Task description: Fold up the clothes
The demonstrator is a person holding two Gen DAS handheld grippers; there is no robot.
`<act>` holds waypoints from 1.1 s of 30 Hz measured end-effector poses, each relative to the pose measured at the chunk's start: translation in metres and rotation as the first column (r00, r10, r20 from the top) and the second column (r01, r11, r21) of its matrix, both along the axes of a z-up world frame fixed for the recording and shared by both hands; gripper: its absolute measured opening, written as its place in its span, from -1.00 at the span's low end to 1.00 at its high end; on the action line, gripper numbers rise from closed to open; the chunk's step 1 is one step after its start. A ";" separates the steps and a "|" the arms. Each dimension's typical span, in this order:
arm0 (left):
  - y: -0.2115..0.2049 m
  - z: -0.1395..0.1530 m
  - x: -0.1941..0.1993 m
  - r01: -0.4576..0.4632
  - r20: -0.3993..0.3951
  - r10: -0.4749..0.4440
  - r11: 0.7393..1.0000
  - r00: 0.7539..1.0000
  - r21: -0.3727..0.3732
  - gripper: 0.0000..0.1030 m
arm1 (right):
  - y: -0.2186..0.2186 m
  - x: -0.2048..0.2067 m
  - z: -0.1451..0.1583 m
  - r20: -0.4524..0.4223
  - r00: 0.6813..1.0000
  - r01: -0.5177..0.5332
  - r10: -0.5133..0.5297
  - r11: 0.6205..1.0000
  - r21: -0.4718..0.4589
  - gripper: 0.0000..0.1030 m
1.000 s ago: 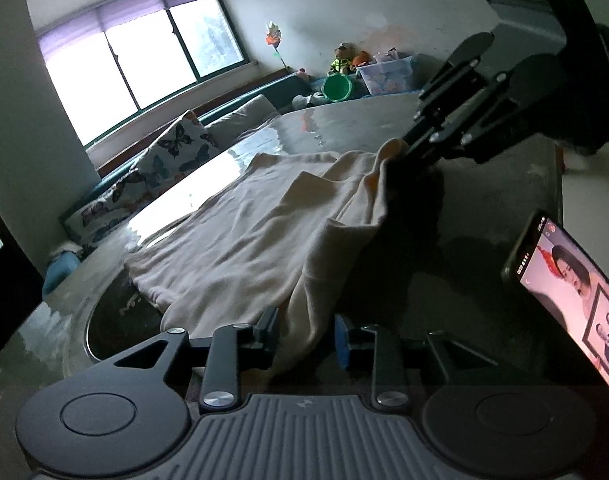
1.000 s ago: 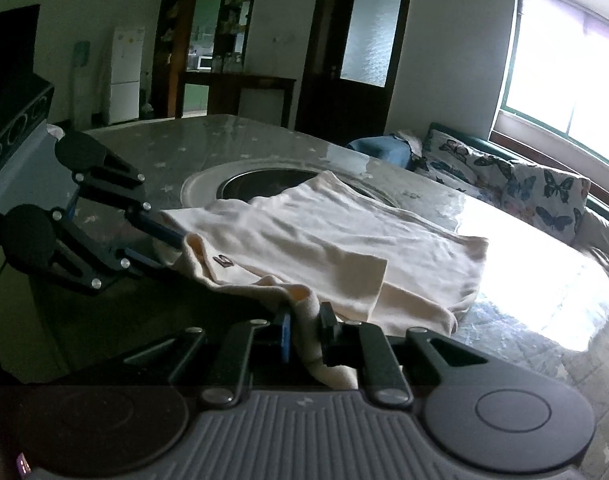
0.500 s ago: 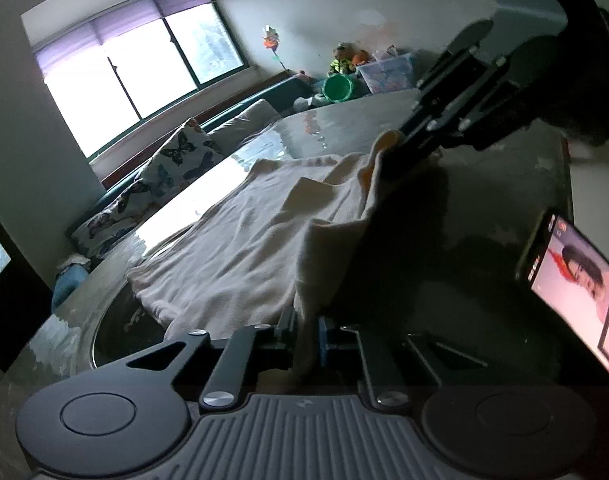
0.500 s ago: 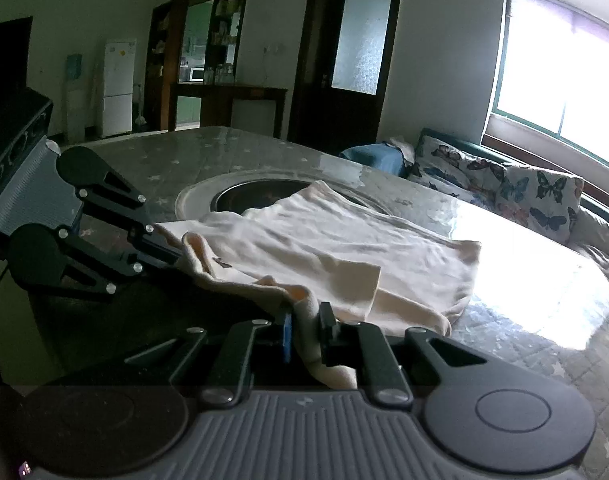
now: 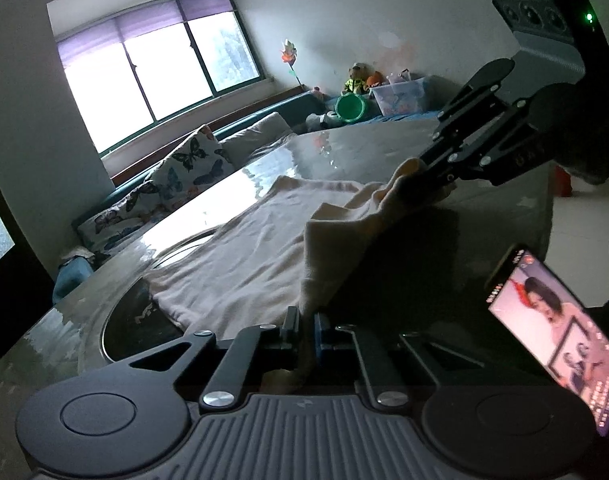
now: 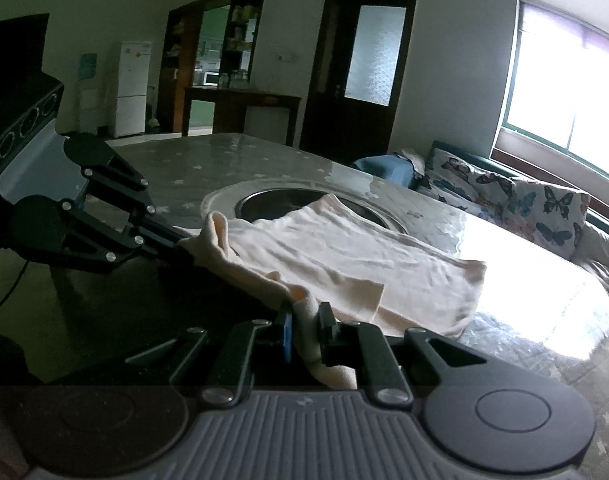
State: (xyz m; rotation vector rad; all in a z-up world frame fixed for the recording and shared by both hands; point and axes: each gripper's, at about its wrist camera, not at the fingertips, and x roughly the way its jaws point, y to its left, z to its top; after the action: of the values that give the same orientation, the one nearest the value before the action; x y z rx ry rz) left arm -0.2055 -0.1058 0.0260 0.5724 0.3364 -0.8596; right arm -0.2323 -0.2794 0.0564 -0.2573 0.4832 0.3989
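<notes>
- The cream garment (image 5: 240,264) lies mostly flat on the glossy surface (image 5: 344,148), spreading away ahead of both sets of jaws; its far half partly covers the dark round inset (image 6: 280,204) in the surface.
- The left gripper (image 5: 306,326) has just closed its jaws, and they are clamped on the near edge of the cloth, which rises up between them.
- The right gripper (image 6: 304,330) has its jaws together on the other near corner, a lump of fabric bunched between the pads and hanging below.
- Between the two grips the near hem is lifted off the surface in a slack ridge; the rest is not raised.
- By my reckoning the fold is only starting: both corners are secured, but nothing is laid over yet.
- Left to do, I judge: carry the near edge forward over the far part, lay it down, let go, then make further folds.
- A phone (image 5: 552,332) lies just right of the left jaws, clear of the cloth.
</notes>
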 end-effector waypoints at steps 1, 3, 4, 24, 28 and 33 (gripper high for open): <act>0.003 0.003 -0.003 0.001 -0.004 -0.001 1.000 1.000 -0.005 -0.85 | 0.001 -0.004 0.002 0.001 1.000 -0.005 0.005 1.000 0.001 -0.78; 0.008 0.008 -0.010 0.002 -0.009 -0.002 1.000 1.000 -0.016 -0.85 | 0.002 -0.012 0.006 0.002 1.000 -0.018 0.018 1.000 0.001 -0.78; 0.011 0.010 -0.014 0.003 -0.010 -0.003 1.000 1.000 -0.019 -0.85 | 0.003 -0.016 0.008 0.005 1.000 -0.023 0.023 1.000 -0.001 -0.78; 0.036 0.042 -0.035 0.028 -0.094 -0.034 0.998 0.995 -0.058 -0.75 | 0.005 -0.029 0.051 0.063 0.997 -0.049 0.050 0.999 -0.020 -0.79; 0.027 0.027 -0.055 0.056 -0.061 -0.058 0.998 0.996 -0.020 -0.35 | 0.005 -0.028 0.052 0.069 0.997 -0.046 0.046 0.999 -0.004 -0.79; 0.010 0.008 -0.067 0.076 -0.035 -0.076 0.997 0.997 -0.004 -0.11 | 0.003 -0.030 0.055 0.084 0.996 -0.036 0.034 0.999 0.023 -0.79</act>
State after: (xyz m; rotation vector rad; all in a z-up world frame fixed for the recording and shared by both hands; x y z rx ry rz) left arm -0.2727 -0.0959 0.0341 0.5710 0.3469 -0.9439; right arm -0.2626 -0.2759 0.1117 -0.2581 0.3923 0.4265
